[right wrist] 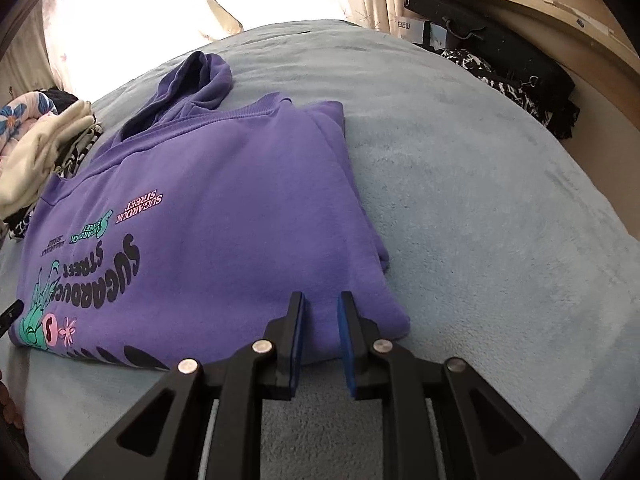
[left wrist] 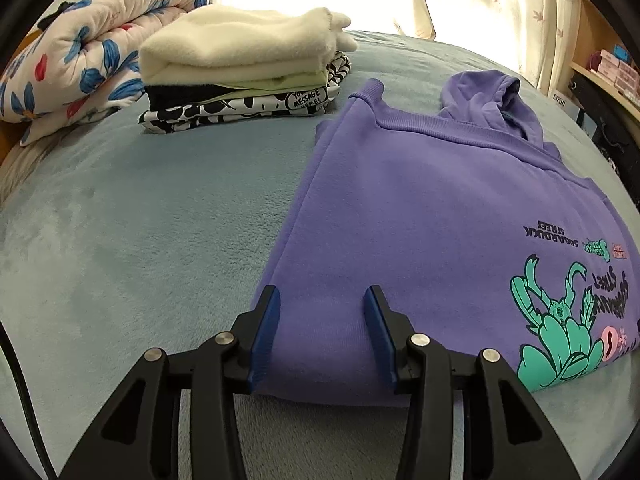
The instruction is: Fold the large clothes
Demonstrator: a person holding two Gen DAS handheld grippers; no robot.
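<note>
A purple hoodie (left wrist: pixel 420 200) with a teal and black print lies folded flat on the grey-blue blanket (left wrist: pixel 140 240), its hood at the far end. My left gripper (left wrist: pixel 322 296) is open over the hoodie's near left corner, with nothing between its pads. In the right wrist view the hoodie (right wrist: pixel 224 208) lies the same way, and my right gripper (right wrist: pixel 322 302) is open, narrower, over its near right corner. Neither gripper pinches the cloth.
A stack of folded clothes (left wrist: pixel 244 76) with a cream top layer sits at the far left, beside a floral quilt (left wrist: pixel 80 52). Curtains (left wrist: pixel 500 4) hang behind. A wooden shelf (right wrist: pixel 540 8) and a black-and-white garment (right wrist: pixel 516 88) lie at the right.
</note>
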